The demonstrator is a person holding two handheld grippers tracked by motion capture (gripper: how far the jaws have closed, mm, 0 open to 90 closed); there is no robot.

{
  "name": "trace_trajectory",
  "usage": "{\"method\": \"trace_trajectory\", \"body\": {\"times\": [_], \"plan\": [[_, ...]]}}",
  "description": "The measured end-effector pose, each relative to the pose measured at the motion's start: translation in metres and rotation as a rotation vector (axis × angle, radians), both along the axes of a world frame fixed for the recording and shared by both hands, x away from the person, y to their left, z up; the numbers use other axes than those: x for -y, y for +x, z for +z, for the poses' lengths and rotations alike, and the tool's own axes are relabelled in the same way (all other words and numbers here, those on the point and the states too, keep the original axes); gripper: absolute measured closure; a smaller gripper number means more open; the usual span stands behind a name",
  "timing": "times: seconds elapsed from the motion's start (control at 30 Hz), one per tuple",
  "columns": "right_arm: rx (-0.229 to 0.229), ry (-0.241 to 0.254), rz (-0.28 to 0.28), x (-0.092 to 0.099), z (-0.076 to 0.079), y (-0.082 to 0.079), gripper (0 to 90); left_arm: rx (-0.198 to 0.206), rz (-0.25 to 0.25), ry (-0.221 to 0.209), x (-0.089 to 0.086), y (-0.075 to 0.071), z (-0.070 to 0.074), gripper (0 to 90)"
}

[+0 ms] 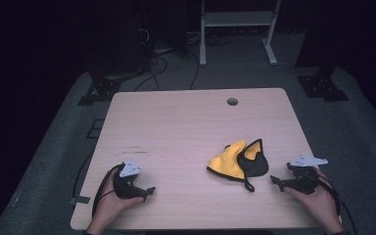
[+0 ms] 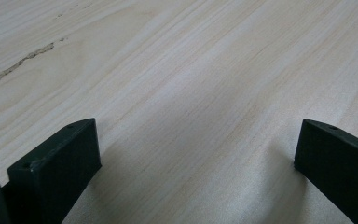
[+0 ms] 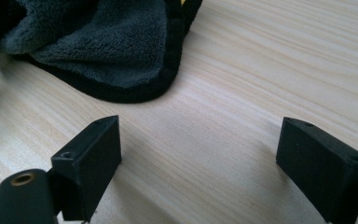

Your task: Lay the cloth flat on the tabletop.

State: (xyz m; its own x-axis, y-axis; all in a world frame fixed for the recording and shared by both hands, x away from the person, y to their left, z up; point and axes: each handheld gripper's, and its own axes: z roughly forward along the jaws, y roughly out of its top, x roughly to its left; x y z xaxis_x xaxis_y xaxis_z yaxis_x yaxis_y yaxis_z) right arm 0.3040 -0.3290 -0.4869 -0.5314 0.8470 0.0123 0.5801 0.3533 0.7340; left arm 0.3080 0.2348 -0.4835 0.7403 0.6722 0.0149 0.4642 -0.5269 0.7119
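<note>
A crumpled cloth [image 1: 237, 161], yellow on one face and dark grey on the other with black edging, lies on the light wooden table [image 1: 186, 122] right of centre. My right gripper [image 1: 275, 180] rests near the front right edge, just right of the cloth, jaws open with bare wood between them. In the right gripper view the cloth's grey fleece side [image 3: 102, 46] lies just beyond that gripper [image 3: 198, 154]. My left gripper [image 1: 149, 192] rests at the front left, far from the cloth. The left gripper view has that gripper [image 2: 198, 163] open over bare wood.
A round cable hole [image 1: 232, 102] sits near the table's far edge. A faint scuff mark [image 1: 134, 147] runs on the wood ahead of the left gripper. Beyond the table are cables, dark stands and a white frame [image 1: 237, 29] on the grey floor.
</note>
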Motion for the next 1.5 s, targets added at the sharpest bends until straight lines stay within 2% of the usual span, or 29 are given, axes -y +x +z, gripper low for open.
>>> {"method": "trace_trajectory", "body": {"times": [0.27,0.33,0.47,0.5,0.63,0.7,0.93,1.0,1.33,1.43,1.47,1.5], "plan": [[0.003,-0.001,-0.002,0.001,0.000,0.000,13.3,0.000,0.001,0.000,0.000,0.000,0.000,0.0],[0.004,0.006,-0.018,0.001,0.000,-0.003,16.3,0.001,0.002,-0.001,0.000,0.000,0.000,0.0],[-0.017,0.013,-0.028,0.005,0.009,-0.005,34.6,0.001,0.005,-0.001,0.000,0.000,0.000,0.0],[-0.017,0.013,-0.028,0.005,0.009,-0.005,34.6,0.001,0.005,-0.001,0.000,0.000,0.000,0.0],[0.056,0.038,0.004,0.002,0.024,-0.010,38.0,0.001,0.008,-0.002,0.000,-0.001,0.000,0.0],[0.073,0.054,0.037,-0.003,0.028,-0.010,37.9,0.000,0.008,-0.003,0.000,-0.001,0.000,0.0],[0.089,0.127,0.132,-0.026,0.037,-0.005,36.5,0.001,0.009,-0.002,0.000,-0.001,0.000,0.0],[0.089,0.135,0.137,-0.028,0.038,-0.004,36.2,0.001,0.009,-0.002,0.000,-0.001,0.000,0.0],[0.114,0.151,0.213,-0.063,0.047,0.010,35.9,0.000,0.007,0.001,0.000,0.000,0.000,0.0],[0.119,0.132,0.231,-0.073,0.047,0.014,37.4,0.001,0.006,0.002,-0.001,0.000,0.000,0.0],[0.121,0.114,0.244,-0.078,0.047,0.018,42.0,0.000,0.007,0.002,-0.001,0.000,0.000,0.0],[0.121,0.114,0.244,-0.078,0.047,0.018,42.0,0.000,0.007,0.002,0.000,-0.001,0.000,0.0]]}}
